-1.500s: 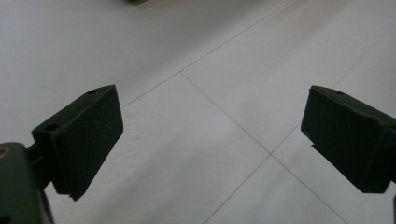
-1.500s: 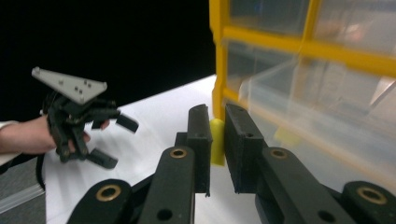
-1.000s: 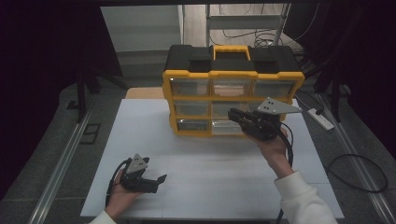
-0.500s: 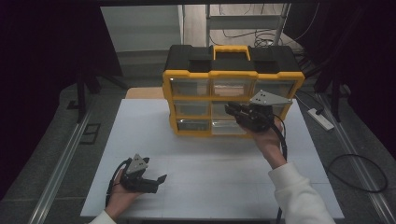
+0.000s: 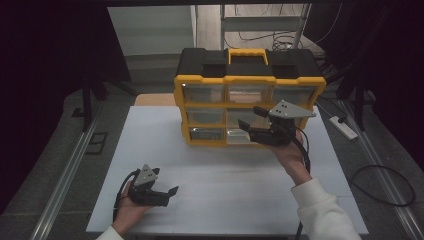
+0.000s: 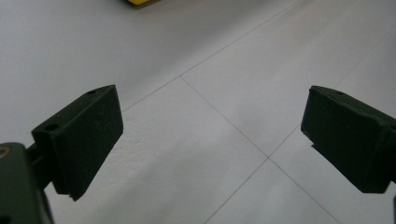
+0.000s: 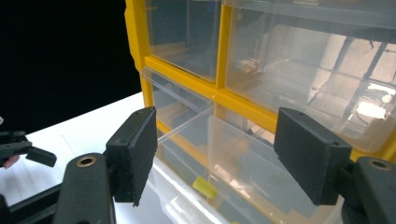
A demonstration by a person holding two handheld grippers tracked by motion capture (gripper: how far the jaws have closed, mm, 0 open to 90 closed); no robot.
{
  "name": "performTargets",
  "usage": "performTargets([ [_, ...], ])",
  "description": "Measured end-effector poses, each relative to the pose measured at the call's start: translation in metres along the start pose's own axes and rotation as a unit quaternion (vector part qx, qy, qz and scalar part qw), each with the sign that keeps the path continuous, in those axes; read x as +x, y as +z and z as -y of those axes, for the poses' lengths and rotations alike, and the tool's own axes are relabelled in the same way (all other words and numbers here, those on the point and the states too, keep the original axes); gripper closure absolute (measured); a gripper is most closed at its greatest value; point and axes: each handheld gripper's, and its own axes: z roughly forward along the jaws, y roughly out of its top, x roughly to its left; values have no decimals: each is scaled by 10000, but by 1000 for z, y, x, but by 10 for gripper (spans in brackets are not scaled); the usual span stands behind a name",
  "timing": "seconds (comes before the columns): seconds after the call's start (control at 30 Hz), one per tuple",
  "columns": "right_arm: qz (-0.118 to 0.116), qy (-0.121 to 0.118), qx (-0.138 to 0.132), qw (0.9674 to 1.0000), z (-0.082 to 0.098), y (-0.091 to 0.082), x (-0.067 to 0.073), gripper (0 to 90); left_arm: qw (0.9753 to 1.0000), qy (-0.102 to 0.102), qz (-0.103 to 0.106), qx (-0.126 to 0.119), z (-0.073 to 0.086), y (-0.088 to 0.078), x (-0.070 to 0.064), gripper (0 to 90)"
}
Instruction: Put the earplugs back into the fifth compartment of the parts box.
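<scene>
Two hand-held grippers work at a white table [image 5: 210, 185] that carries a yellow-and-black plastic organiser box with clear drawers [image 5: 248, 86]. The right gripper [image 5: 250, 120] is held level in front of the box's middle and lower rows, at the right half of its front. Its jaws have just been opening and now stand wide apart, with nothing pressed between the pads. In the right gripper view, a clear plastic drawer [image 7: 219, 154] stands pulled part-way out of the yellow frame, its front edge between the two black jaws but touching neither; a small yellow piece [image 7: 204, 186] lies lower down behind the clear plastic. The left gripper [image 5: 167, 194] rests low over the near left part of the table, well apart from the box. Its jaws gape wide over bare tabletop and hold nothing.
</scene>
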Motion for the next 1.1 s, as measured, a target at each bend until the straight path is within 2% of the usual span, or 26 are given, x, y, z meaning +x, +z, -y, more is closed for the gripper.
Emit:
performTargets([
  [0.4,-99,18,-34,9999,23,-30,8,299,10000,42,42,3,0,-1,0,54],
  [0.5,-93,-22,20,10000,38,-41,13,297,10000,26,53,4,0,0,0,54],
  [0.7,-15,101,218,9997,74,-63,17,294,10000,32,52,-11,0,0,0,54],
  [0.97,104,381,593,9975,123,-86,9,281,10000,33,32,-35,0,-1,0,53],
  [1.03,125,394,614,9973,128,-88,8,280,10000,30,32,-35,0,-1,0,53],
  [1.07,210,451,666,9965,140,-93,5,273,10000,30,33,-39,0,-1,0,53],
  [1.1,210,451,666,9965,140,-93,5,273,10000,24,28,-47,0,-1,0,53],
])
